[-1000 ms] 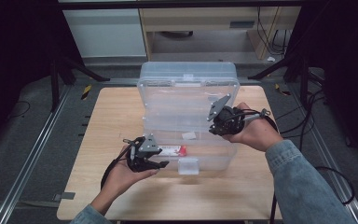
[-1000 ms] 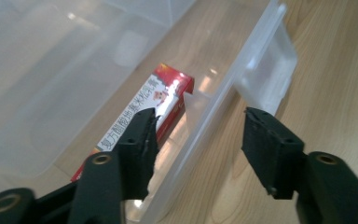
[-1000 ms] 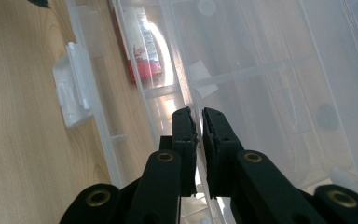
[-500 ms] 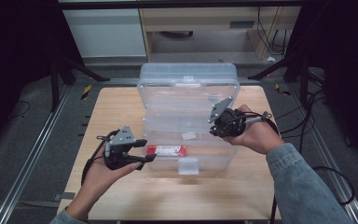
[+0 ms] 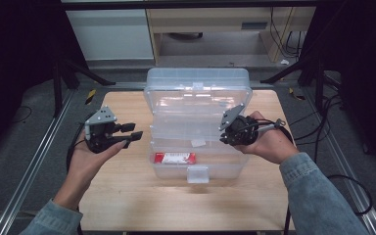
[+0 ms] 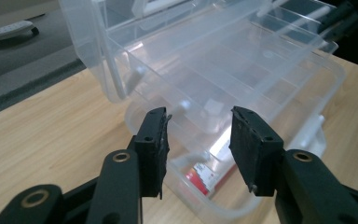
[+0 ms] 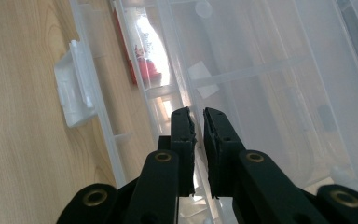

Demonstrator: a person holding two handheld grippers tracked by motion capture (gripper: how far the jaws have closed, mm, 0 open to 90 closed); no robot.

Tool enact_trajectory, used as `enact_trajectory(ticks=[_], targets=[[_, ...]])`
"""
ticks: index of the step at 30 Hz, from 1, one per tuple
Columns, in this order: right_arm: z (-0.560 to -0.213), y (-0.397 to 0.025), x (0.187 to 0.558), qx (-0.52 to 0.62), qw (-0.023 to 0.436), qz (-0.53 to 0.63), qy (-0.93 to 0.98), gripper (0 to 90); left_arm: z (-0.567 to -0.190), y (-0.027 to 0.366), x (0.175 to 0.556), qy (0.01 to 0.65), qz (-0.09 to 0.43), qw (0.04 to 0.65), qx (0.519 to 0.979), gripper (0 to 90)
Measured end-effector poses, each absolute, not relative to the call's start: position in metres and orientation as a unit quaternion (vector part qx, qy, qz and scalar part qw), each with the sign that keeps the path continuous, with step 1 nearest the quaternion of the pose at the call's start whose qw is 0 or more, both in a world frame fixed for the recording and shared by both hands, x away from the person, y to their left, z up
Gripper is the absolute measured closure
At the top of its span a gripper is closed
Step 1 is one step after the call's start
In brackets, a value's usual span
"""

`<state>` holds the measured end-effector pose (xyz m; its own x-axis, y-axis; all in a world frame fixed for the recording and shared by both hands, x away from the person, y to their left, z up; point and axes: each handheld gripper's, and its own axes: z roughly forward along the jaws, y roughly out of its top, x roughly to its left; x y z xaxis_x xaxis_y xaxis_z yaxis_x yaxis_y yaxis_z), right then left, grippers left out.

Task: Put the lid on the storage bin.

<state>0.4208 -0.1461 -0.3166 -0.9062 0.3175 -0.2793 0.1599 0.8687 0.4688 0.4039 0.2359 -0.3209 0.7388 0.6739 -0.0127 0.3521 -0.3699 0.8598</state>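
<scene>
Wooden surface [image 5: 127, 196] fills the centre of the high view, pale grain, dark floor around it. Clear plastic organiser box [image 5: 198, 122] sits mid-frame on the surface, lid [image 5: 198, 90] standing open toward the top of the frame, divided tray [image 5: 196, 128] lifted above the base. White latch [image 5: 198, 173] at the box's front edge, lower centre. Red packet [image 5: 175, 157] lies in the base compartment near the front, just left of the latch; in the left gripper view it shows low centre [image 6: 204, 175] through the clear wall, in the right gripper view upper left-centre [image 7: 144, 65].

Left tongs [image 5: 133, 133] at centre left of the high view, held in the person's left hand [image 5: 90, 156], off the box's left side, not touching it, tips pointing toward the box. Left gripper view: the 2 jaws spread wide apart, nothing between them, released; the box lies beyond them [image 6: 223, 70].

Right tongs [image 5: 223, 138] at centre right of the high view, in the right hand [image 5: 269, 144], at the right end of the tray. Right gripper view: the jaws nearly closed, narrow slit between them, lying over the clear tray edge [image 7: 177, 93]; cannot tell if they actually pinch the plastic.

Denim sleeve [image 5: 318, 196] at lower right of the high view.
</scene>
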Motion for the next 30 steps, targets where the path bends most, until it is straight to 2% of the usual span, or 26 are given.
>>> enact_trajectory(ticks=[6,14,19,30], targets=[[-0.317,-0.147,0.42,0.131,0.175,0.23,0.948,82.0,-0.31,0.226,0.433,0.34,0.15,0.498,0.784,63.1],[-0.32,-0.148,0.418,0.13,0.173,0.234,0.948,82.0,-0.305,0.207,0.451,0.339,0.159,0.477,0.795,65.6],[-0.323,-0.149,0.415,0.127,0.174,0.235,0.948,81.3,-0.309,0.198,0.449,0.334,0.17,0.464,0.803,64.3],[-0.331,-0.149,0.406,0.132,0.174,0.238,0.946,79.6,-0.323,0.198,0.435,0.334,0.151,0.48,0.797,67.0]])
